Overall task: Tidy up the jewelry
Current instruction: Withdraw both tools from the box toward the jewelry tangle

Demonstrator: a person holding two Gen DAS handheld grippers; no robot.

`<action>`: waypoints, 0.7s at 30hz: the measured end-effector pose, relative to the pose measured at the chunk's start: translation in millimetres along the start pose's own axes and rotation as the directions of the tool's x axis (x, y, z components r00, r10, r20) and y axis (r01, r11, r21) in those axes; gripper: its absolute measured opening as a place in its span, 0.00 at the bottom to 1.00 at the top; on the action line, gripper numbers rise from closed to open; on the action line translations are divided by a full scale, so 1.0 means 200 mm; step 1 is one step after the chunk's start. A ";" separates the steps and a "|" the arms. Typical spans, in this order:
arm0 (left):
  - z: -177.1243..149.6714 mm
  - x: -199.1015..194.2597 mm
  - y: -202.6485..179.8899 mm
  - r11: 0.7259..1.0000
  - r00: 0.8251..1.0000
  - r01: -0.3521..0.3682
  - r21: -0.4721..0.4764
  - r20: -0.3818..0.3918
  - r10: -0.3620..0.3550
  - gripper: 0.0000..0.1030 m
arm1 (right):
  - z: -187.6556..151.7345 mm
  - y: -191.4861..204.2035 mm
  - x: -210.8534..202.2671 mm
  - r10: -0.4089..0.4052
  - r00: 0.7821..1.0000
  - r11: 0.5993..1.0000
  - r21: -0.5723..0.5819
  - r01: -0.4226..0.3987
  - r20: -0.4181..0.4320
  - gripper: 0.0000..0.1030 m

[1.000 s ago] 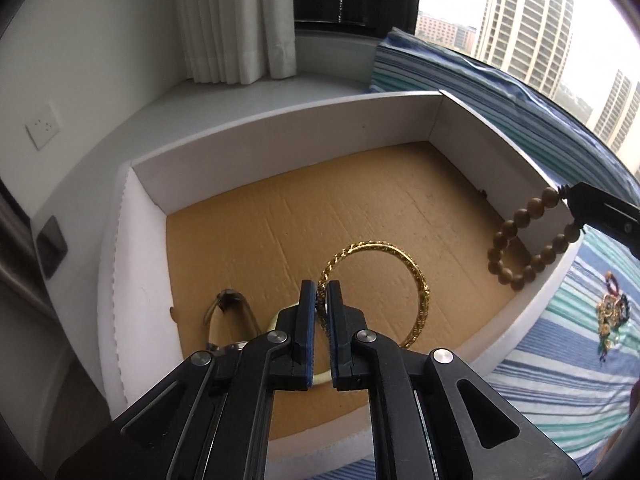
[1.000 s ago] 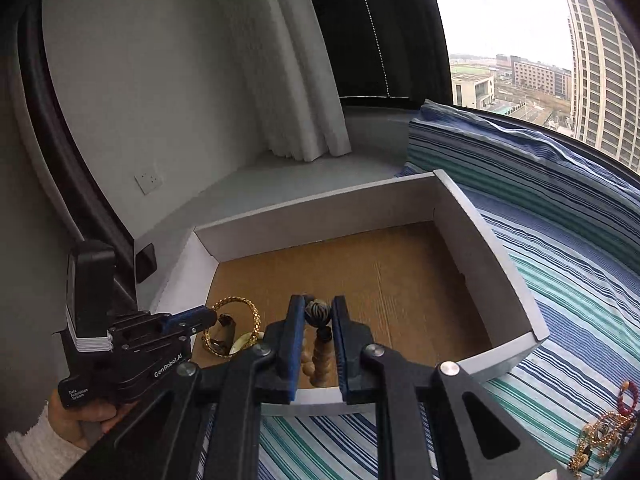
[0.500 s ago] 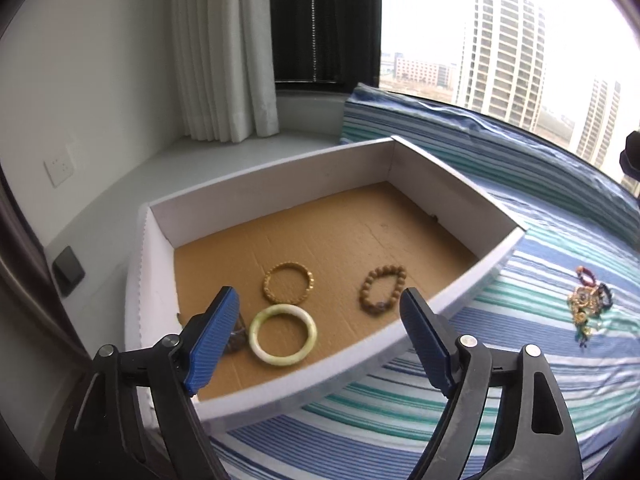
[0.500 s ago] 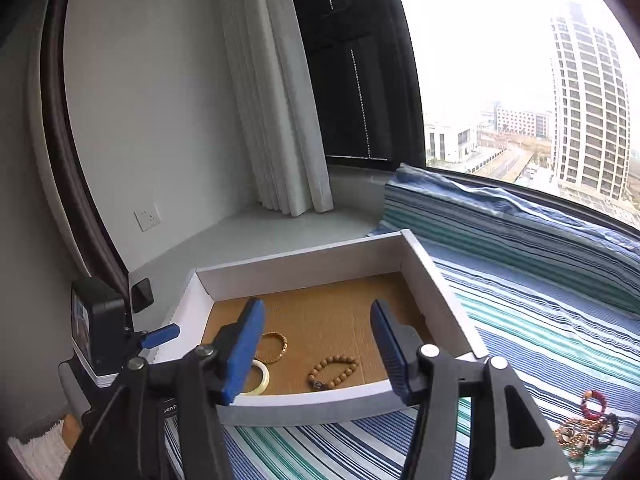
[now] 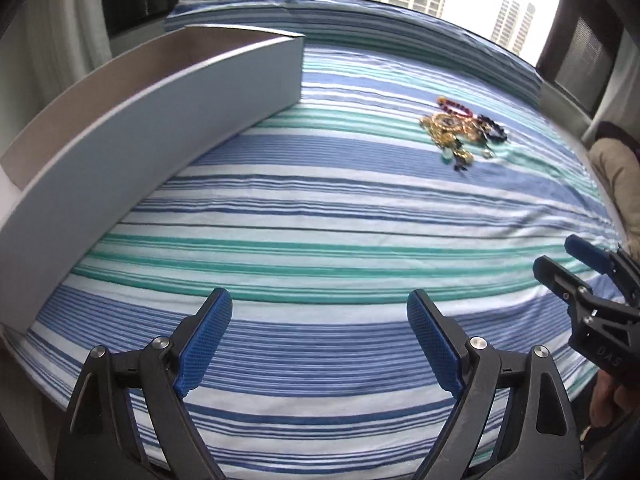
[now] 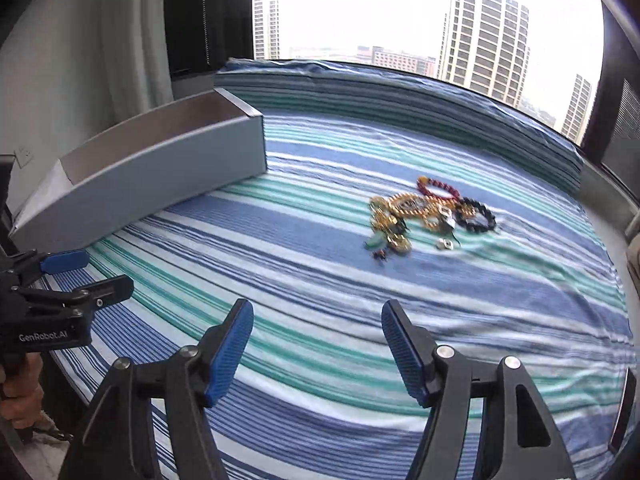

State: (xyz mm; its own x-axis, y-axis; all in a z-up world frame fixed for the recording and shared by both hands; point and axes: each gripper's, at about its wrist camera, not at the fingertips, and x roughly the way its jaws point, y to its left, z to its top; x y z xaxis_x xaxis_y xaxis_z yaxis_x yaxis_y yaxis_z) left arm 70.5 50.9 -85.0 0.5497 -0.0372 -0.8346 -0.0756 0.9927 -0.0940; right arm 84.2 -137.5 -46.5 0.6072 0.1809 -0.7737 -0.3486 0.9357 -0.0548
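Closest to the cameras, the left tongs (image 5: 320, 336) had their blue pads spread wide, and nothing was between them. The right tongs (image 6: 318, 344) were spread too, and they were empty as well. Both pairs had just been opening. Each pair hung over the bed with the blue, white and green striped sheet (image 5: 320, 216). In the right view, a bit of a person's hand (image 6: 18, 400) showed at the left edge, holding the left tool.

Farther out on the sheet lay the pile of jewelry (image 6: 424, 216). It was a tangle of gold chains (image 6: 400, 210), with a red bead bracelet (image 6: 438, 188) on its far side and a black bead bracelet (image 6: 476, 218) on its right side. A few small bits lay just beside the pile. Neither pair of tongs touched it, and the pile was well apart from both.

Off to the left stood the long grey cardboard box (image 5: 160, 108), with its near wall facing the cameras. From here I could not see down to its floor, so I could not tell what was in it.

The job looked only partly done. The whole tangle still sat on the bed, waiting to go into the box. Next, one pair of tongs would likely need to reach for the pile and pinch a piece. The chains looked knotted together, so pulling out just one could be tricky.

Past the bed, tall buildings (image 6: 484, 36) showed through the window.
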 end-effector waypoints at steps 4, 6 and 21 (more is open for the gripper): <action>-0.04 0.01 -0.14 0.998 1.000 0.016 0.063 -0.003 -0.016 0.87 | -0.17 -0.17 0.00 -0.063 0.997 0.996 0.060 0.066 -0.040 0.66; -0.04 0.02 -0.17 0.996 1.000 0.008 0.085 0.002 -0.009 0.87 | -0.21 -0.22 -0.01 -0.070 0.997 0.994 0.084 0.073 -0.045 0.66; -0.06 0.03 -0.15 0.997 1.000 -0.010 0.076 -0.001 0.010 0.87 | -0.20 -0.13 -0.02 -0.033 0.999 0.998 0.059 0.034 -0.010 0.66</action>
State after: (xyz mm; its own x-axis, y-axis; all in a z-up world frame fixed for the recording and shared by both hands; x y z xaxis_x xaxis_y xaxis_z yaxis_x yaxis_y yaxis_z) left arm 66.3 20.0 -93.4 0.5479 -0.0273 -0.8361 -0.0179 0.9989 -0.0444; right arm 62.3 -175.1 -68.5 0.6110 0.1467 -0.7779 -0.2850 0.9576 -0.0433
